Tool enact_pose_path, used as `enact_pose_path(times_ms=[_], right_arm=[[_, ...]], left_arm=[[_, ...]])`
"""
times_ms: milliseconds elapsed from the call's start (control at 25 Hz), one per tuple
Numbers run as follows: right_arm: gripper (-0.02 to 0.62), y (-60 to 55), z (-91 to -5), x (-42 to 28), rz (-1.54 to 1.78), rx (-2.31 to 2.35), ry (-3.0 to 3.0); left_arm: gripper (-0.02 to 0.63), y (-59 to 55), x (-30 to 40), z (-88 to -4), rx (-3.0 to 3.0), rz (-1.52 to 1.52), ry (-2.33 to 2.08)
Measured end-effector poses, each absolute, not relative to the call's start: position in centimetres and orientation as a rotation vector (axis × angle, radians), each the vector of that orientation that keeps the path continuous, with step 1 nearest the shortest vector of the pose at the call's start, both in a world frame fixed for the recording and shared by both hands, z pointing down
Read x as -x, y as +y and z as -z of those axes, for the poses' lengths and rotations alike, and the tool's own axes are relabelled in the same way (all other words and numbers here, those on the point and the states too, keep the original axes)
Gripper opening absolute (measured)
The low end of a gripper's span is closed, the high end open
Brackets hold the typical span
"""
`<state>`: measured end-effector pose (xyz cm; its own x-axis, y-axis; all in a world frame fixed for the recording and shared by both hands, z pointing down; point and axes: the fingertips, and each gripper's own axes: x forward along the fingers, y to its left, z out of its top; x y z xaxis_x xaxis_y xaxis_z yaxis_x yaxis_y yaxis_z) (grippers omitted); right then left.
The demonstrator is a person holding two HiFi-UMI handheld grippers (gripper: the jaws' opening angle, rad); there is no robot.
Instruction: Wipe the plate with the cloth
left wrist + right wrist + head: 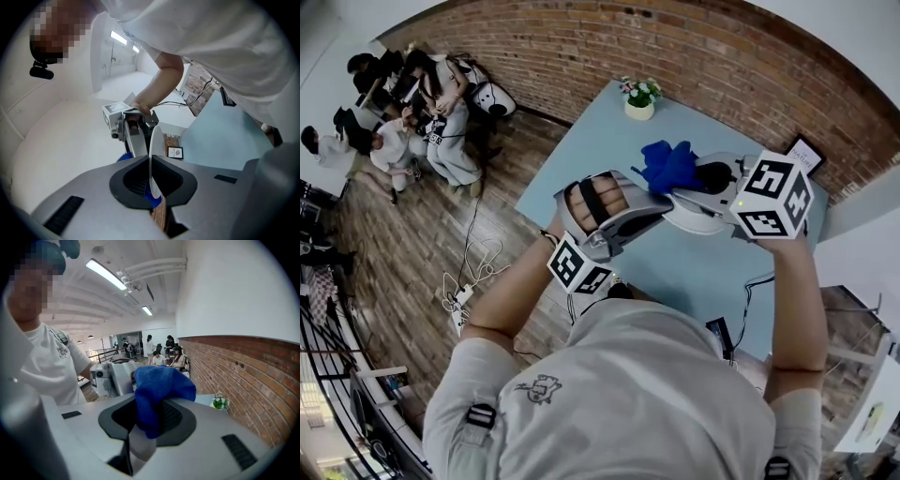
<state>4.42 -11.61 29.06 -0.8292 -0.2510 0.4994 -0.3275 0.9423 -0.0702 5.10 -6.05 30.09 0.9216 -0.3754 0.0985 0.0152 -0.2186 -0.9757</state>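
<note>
Closest to me, my left gripper is clamped on the rim of the plate, which it holds edge-on above the blue table. My right gripper pinches the blue cloth (bunched, mostly sticking out front). I judge the wipe goes best with the plate steady and the cloth's loose bulk pressed flat and swept across its face.

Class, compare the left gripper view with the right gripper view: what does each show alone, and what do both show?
Only the left: the white plate edge-on, gripped in the jaws of the left gripper, and a framed picture. Only the right: the potted flowers and seated people. Both: the blue cloth, held in the jaws of the right gripper, and the brick wall.
</note>
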Motion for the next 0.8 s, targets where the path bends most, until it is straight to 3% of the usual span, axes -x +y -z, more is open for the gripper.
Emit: enact_pose_path(times_ms=[360,600,800], right_arm=[[0.094,-8.3,-28.3,-5.9,-0.262,-0.363,-2.672],[0.094,-12.1,-31.6,-11.0,-0.437,-0.497,-2.612],[0.094,-14.9,-32.8,-10.7,-0.475,-0.518,-2.559]], left_arm=[[0.017,-8.7,-2.7,-30.2,1.782,0.399,0.356],[0.018,-7.6,-3.0,-29.8,1.765,0.361,0.337],[0.018,-6.3,-4.0,-29.6,1.745,0.333,0.284]])
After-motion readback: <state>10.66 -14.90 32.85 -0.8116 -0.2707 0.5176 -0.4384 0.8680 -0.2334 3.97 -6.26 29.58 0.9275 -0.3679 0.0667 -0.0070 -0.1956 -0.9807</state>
